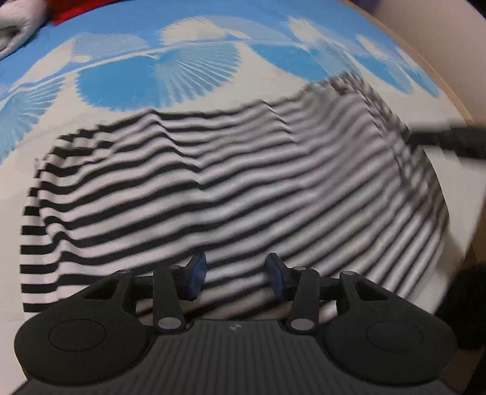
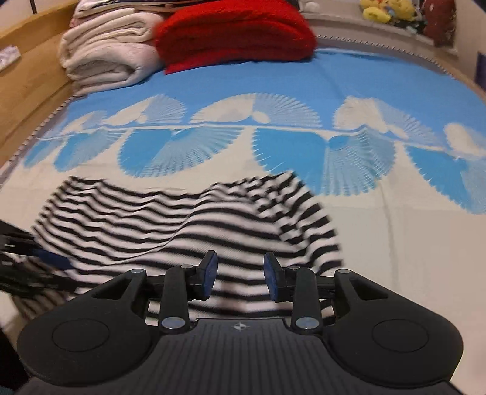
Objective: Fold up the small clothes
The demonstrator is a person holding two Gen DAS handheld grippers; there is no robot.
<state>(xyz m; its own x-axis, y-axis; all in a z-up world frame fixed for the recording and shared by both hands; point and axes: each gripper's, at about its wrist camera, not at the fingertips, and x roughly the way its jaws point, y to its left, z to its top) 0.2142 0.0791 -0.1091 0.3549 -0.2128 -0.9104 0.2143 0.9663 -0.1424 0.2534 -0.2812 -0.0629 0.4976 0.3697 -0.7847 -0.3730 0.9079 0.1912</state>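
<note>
1. Left claw (image 1: 235, 278) sits low at bottom centre, fingers apart, gripping nothing.
2. Right claw (image 2: 240, 278) likewise, fingers apart.
3. Striped shirt (image 1: 231, 188) lies mid-frame on the bedspread (image 2: 395, 228), beneath both.

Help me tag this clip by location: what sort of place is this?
Most likely a bedroom: the striped garment lies on a bed with a blue-and-cream bedspread, folded white blankets and a red one at its far end, plush toys beyond.

Bed, blue-and-cream fan-print cover (image 2: 379, 243). On it: striped garment (image 2: 188, 231), wrinkled. At far end: folded white blanket (image 2: 106, 57), red blanket (image 2: 237, 30).
</note>
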